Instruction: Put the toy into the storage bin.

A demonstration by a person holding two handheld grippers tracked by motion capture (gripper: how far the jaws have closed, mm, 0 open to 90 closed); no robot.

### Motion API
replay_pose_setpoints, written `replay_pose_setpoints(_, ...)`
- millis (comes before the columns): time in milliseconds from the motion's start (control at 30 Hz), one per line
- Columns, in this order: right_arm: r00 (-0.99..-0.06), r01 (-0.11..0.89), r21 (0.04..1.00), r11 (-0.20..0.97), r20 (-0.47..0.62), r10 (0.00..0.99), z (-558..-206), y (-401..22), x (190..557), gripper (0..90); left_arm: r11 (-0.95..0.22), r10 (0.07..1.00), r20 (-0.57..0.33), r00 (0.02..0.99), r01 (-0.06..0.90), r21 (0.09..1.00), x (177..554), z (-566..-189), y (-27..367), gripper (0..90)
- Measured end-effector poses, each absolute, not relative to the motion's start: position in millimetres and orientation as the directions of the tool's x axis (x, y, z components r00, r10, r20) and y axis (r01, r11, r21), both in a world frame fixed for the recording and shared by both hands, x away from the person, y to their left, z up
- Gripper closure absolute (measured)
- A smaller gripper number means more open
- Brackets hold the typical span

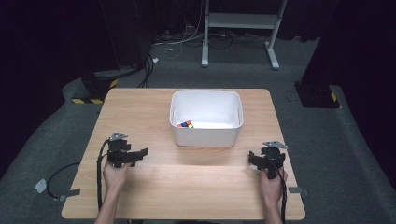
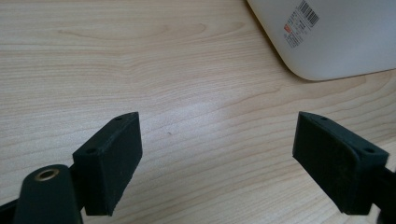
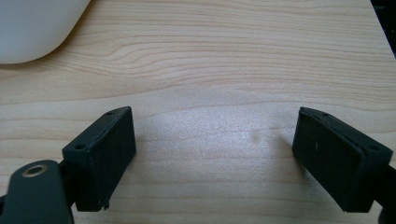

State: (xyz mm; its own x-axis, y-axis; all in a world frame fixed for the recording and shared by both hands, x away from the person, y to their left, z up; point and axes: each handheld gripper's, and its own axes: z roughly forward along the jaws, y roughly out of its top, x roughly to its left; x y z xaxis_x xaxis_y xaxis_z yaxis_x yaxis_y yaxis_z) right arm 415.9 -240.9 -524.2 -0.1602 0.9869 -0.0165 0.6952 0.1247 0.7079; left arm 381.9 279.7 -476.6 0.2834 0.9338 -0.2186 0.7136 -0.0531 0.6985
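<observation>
Both empty: left gripper (image 1: 140, 152) and right gripper (image 1: 252, 158) rest with jaws apart on the light wooden table (image 1: 140, 107). Small multicoloured puzzle cube (image 1: 185, 124) lies inside the white rectangular plastic bin (image 1: 205, 136), far centre, between them.

The bin (image 1: 206, 135) stands on the worktop (image 1: 140, 107), beyond both grippers and between them. It is ahead and to the right of the left gripper (image 1: 140, 152), and ahead and to the left of the right gripper (image 1: 252, 157). A cube (image 1: 185, 124) lies in the bin, at its near left corner.
</observation>
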Motion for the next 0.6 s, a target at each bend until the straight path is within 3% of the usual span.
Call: replay_pose_setpoints(600,-0.160,0.695,0.708,0.125,-0.017,0.987,-524,-241,416,13.0,-0.026,0.944,-0.219,0.245,0.720,0.694,387,-494,286,16.6)
